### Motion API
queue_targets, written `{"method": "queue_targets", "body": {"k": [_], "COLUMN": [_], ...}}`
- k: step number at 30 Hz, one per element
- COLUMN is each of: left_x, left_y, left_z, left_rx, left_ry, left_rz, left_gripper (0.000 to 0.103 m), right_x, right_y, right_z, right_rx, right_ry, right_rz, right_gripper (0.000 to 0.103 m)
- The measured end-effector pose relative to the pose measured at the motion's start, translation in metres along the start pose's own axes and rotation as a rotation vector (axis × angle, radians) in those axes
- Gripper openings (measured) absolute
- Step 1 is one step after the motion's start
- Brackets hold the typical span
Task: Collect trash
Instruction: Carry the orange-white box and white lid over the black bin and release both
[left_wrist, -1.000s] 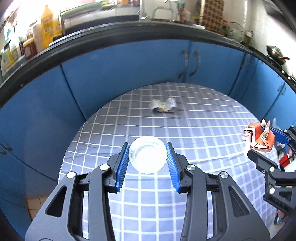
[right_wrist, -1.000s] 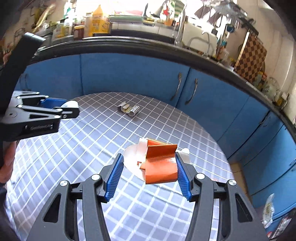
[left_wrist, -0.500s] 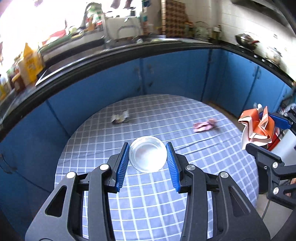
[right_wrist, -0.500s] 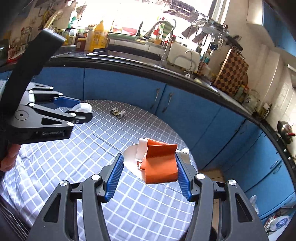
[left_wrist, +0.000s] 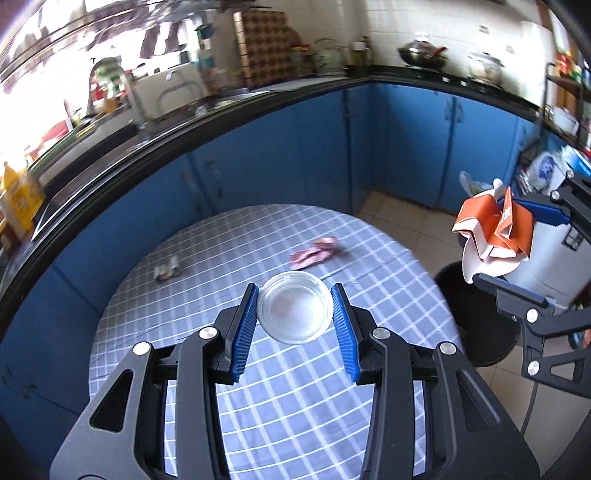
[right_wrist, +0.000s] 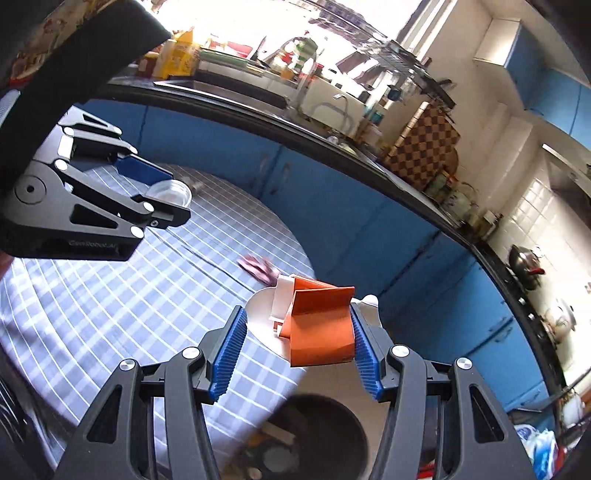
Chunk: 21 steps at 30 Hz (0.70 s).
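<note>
- The left gripper (left_wrist: 294, 314) is pinching a clear plastic lid (left_wrist: 294, 307) by opposite points of its rim, the jaws part-closed on it. It looks light, thin and slick, so a rim-to-rim hold is suiting it; hard squeezing would likely buckle it.
- The right gripper (right_wrist: 297, 345) is clamping a crumpled orange carton (right_wrist: 319, 325) across its flat sides, jaws partly spread around it. It seems light and soft, already creased, with a white flap sticking out ahead.
- Beyond the left jaws, a pink wrapper (left_wrist: 314, 253) and a small crushed scrap (left_wrist: 167, 272) are lying on the checked surface (left_wrist: 295, 406), well apart.
- Below the right jaws, a black bin (right_wrist: 317, 435) is standing on the floor, just past the surface's edge, with some rubbish inside.
</note>
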<state>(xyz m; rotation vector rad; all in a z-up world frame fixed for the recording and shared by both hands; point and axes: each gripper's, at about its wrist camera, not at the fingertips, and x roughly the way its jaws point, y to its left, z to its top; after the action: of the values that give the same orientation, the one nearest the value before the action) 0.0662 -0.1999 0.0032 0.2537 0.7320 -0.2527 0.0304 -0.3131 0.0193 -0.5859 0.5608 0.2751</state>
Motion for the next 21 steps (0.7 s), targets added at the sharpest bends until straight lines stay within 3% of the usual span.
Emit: {"method": "queue_targets", "body": {"k": [11, 21], "left_x": [0.004, 0.019], "left_y": [-0.077, -0.122], "left_z": [0.022, 0.039], "left_rx": [0.132, 0.186], "left_ry": [-0.019, -0.002], "left_rz": [-0.071, -0.122], "left_gripper": [0.041, 0.041], "right_x": [-0.017, -0.009], "right_y": [-0.053, -0.080], "right_z": [-0.045, -0.071], "right_rx": [0.027, 0.058], "right_ry": [0.067, 0.094], "right_rz": [-0.084, -0.063], "right_gripper": [0.054, 0.055]}}
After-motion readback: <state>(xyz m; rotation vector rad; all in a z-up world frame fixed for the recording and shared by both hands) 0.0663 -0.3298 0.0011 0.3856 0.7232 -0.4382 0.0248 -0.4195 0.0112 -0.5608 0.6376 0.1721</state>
